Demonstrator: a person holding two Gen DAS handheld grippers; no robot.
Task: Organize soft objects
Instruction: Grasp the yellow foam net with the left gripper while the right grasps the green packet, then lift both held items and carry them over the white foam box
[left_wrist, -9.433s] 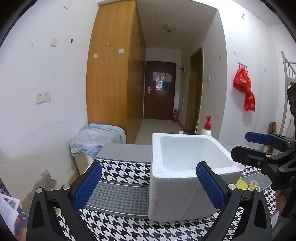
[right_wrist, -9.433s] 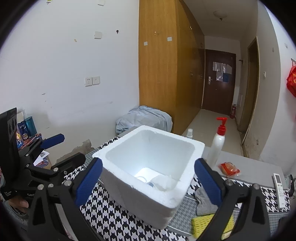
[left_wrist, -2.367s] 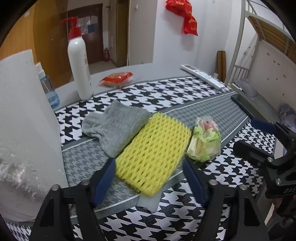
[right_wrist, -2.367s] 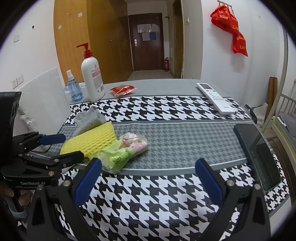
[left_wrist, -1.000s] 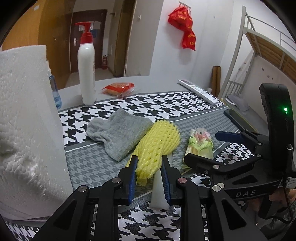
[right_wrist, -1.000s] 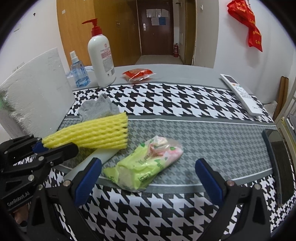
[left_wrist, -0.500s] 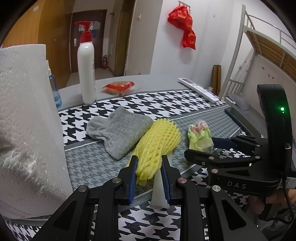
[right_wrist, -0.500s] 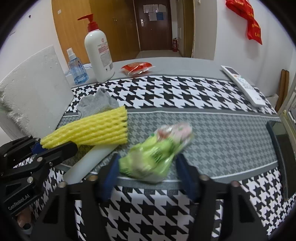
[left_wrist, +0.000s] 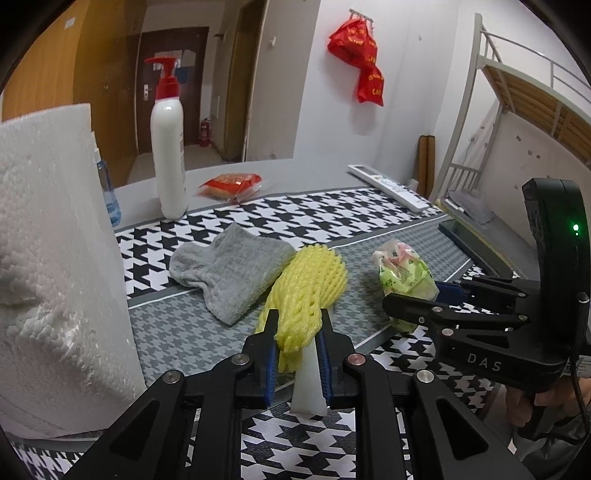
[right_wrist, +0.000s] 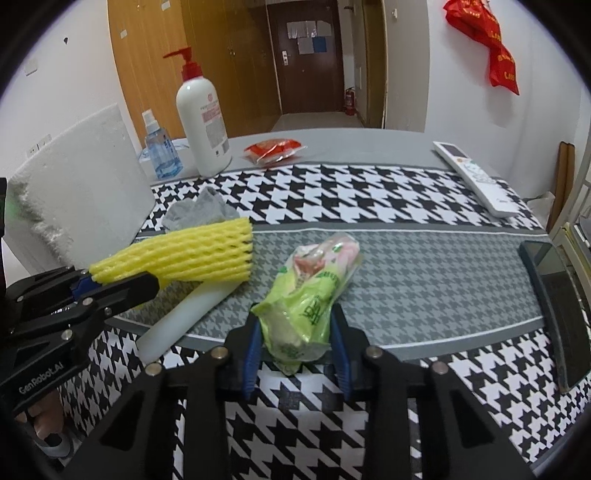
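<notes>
Yellow foam net sleeve (left_wrist: 306, 291), centre frame: soft, open mesh, matt. White foam strip (right_wrist: 184, 317) under it: smooth, matt. Grey sock (left_wrist: 231, 271): knitted cloth, fuzzy. Green packet (right_wrist: 310, 295): thin crinkled plastic film, glossy. White foam box (left_wrist: 55, 258), left edge: polystyrene, pebbled rough wall. Tablecloth (right_wrist: 369, 195): woven houndstooth cloth, matt. Pump bottle (right_wrist: 203, 118), upper left: glossy white plastic, red pump. Spray bottle (right_wrist: 160, 149): clear blue plastic. Red snack pack (right_wrist: 275, 147): shiny foil-like film. Remote (right_wrist: 476, 177): smooth white plastic. Cabinet (right_wrist: 155, 55): wood veneer, satin. Gripper fingers (left_wrist: 267, 365): matt black plastic, blue ribbed rubbery pads, metal screw heads.
</notes>
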